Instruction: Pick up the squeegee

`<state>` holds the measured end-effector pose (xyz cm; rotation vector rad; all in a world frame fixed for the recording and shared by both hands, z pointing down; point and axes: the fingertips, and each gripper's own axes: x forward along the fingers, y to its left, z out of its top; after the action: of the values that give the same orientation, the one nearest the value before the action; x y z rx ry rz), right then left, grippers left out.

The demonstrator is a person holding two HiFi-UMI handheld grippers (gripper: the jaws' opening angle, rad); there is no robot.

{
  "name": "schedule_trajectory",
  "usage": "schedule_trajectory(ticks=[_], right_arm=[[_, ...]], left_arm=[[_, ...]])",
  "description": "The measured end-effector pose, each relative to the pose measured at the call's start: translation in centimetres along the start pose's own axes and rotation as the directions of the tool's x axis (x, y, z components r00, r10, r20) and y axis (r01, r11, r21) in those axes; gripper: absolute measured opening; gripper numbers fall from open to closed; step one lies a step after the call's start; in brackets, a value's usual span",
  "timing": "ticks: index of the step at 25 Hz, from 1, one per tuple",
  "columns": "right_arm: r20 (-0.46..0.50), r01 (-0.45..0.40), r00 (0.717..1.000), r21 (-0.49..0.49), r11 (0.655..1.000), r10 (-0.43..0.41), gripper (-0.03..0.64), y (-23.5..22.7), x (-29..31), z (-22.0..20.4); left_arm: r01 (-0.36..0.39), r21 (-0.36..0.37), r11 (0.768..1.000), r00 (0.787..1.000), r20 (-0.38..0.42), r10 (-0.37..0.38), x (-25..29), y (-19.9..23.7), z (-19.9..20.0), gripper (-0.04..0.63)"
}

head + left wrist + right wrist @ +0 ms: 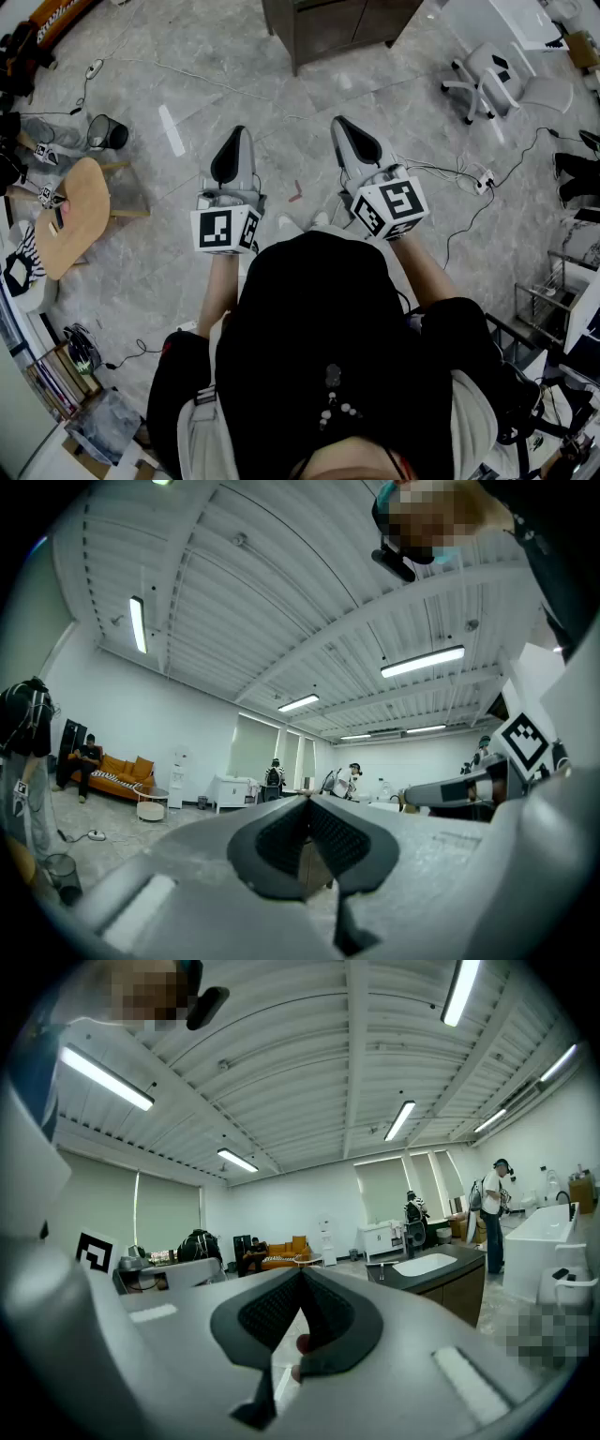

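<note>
No squeegee shows in any view. In the head view my left gripper (pixel 235 139) and my right gripper (pixel 343 129) are held level side by side over the grey marble floor (pixel 281 103), in front of the person's body. In the left gripper view the left gripper (pixel 307 801) has its dark ribbed pads (pixel 281 841) pressed together with nothing between them. The right gripper (pixel 300 1275) looks the same in the right gripper view: pads (pixel 272 1312) meeting at the tip, empty.
A dark cabinet (pixel 328 28) stands ahead on the floor, with a sink counter (pixel 441 1274) to the right. An office chair (pixel 487 80) is at the far right, a round wooden stool (pixel 80 216) and a mesh bin (pixel 106 131) at the left. Cables and a power strip (pixel 483 180) lie on the floor. People stand far off.
</note>
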<state>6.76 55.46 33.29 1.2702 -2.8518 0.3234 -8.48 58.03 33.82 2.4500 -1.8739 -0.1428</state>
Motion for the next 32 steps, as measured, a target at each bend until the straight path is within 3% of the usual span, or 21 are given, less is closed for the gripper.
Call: schedule_trajectory(ticks=[20,32], right_arm=[[0.005,-0.002,1.000,-0.054,0.999,0.002,0.002,5.2,2.2,-1.4],[-0.005,0.054,0.998,-0.020,0.998,-0.055,0.002,3.6,3.6,-1.5]], left_arm=[[0.001,0.004,1.000,1.000,0.009,-0.001,-2.9,3.6,-0.5,0.002],[0.016,0.011,1.000,1.000,0.007,-0.016,-1.3,4.8,-0.5,0.002]])
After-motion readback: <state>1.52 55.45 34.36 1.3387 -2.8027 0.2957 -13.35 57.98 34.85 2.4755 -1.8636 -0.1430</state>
